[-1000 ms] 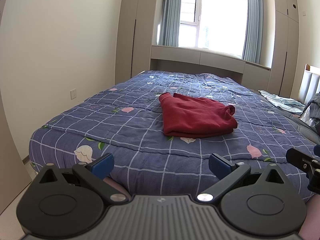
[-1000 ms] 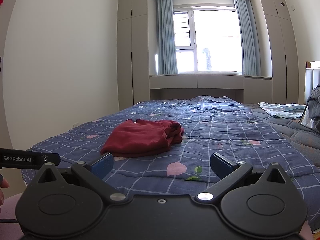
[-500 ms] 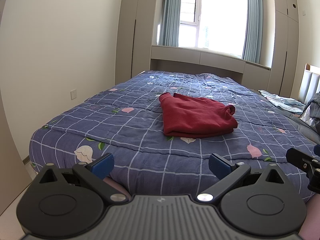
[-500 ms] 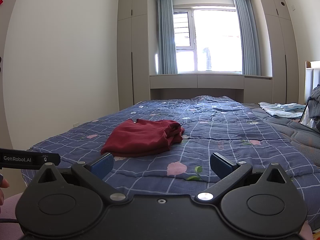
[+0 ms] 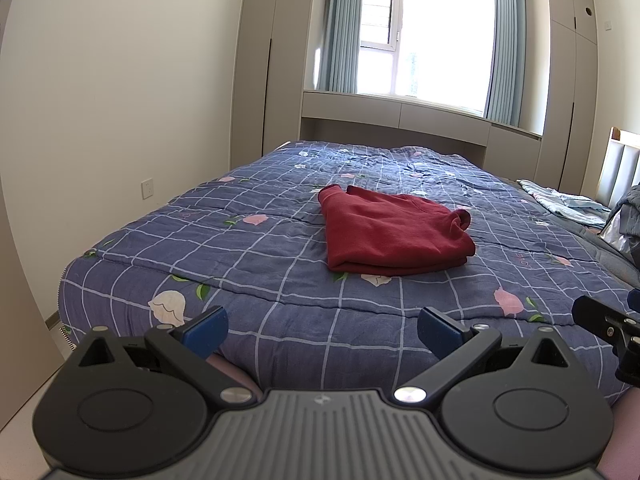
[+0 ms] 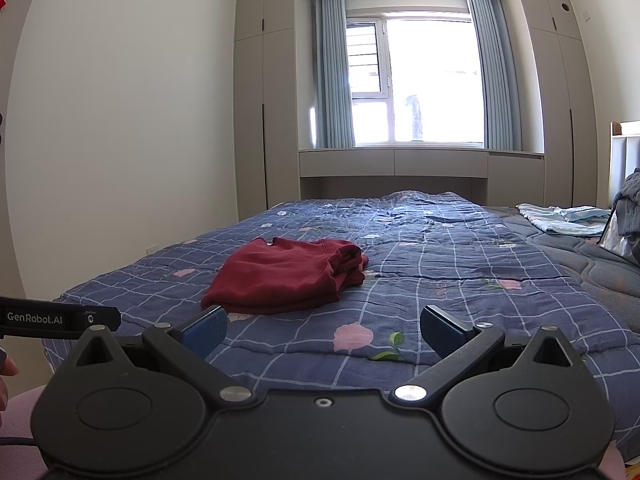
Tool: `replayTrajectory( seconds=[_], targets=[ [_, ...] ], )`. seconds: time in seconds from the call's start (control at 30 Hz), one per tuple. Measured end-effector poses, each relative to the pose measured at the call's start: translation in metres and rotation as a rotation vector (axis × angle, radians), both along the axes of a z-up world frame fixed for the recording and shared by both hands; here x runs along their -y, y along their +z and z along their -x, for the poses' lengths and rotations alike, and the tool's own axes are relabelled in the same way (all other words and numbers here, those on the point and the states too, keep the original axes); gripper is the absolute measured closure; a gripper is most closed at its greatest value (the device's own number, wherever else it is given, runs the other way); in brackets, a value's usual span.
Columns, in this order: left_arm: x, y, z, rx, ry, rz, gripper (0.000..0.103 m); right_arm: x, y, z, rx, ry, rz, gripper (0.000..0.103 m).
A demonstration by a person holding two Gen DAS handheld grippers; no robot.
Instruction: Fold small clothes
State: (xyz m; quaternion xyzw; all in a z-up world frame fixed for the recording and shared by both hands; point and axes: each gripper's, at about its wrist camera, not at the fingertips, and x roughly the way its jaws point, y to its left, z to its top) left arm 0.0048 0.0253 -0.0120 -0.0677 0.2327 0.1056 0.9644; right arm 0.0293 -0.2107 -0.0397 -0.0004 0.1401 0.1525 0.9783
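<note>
The left hand-held gripper (image 5: 322, 326) is held level at the foot of the bed, its two blue-padded fingers (image 5: 206, 326) spread wide with nothing between them. The right hand-held gripper (image 6: 324, 326) sits the same way, blue pads (image 6: 442, 332) splayed apart and empty. In the right wrist view, at 9 o'clock, a black bar of the left tool carries white lettering that reads "GenRobot.AI" (image 6: 35, 318), and a fingertip (image 6: 6, 368) shows at the frame edge just below it. In the left wrist view part of the right tool pokes in at 3 o'clock.

Beyond both sets of fingers lies the bed (image 5: 256, 248), covered by a blue-purple checked quilt printed with pink and white flowers. The red garment (image 5: 392, 236) rests folded on the quilt, well apart from either tool: at about 1 o'clock from the left one and about 11 o'clock from the right one (image 6: 288, 276). Faint lettering, which seems to read "LOVE" (image 6: 442, 292), is printed on the quilt near the garment's right side.

At 3 o'clock, a light blue cloth (image 6: 560, 218) lies crumpled on a grey cover. Straight ahead at 12 o'clock stand a bright window (image 6: 416, 80), blue-grey curtains (image 6: 332, 72) and tall beige wardrobes (image 6: 264, 96). A wall socket (image 5: 147, 189) sits at 10 o'clock in the left view.
</note>
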Motion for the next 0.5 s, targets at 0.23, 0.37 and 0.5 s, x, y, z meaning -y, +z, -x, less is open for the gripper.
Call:
replayTrajectory(
  seconds=[0.23,0.37,0.5],
  targets=[
    [0.0001,0.0000,0.0001,-0.001,0.000,0.000,0.000,-0.0002,-0.0005,-0.0002,-0.001,0.000,0.001,0.001],
    [0.0003,0.0000,0.0000,-0.001,0.001,-0.001,0.000,-0.0002,-0.0002,-0.0003,-0.002,0.001,0.001,0.001],
    [0.0007,-0.0012,0.0006,-0.003,0.005,-0.009,0.000,-0.0002,-0.0017,-0.0007,-0.003,0.004,0.001,0.001]
  ],
)
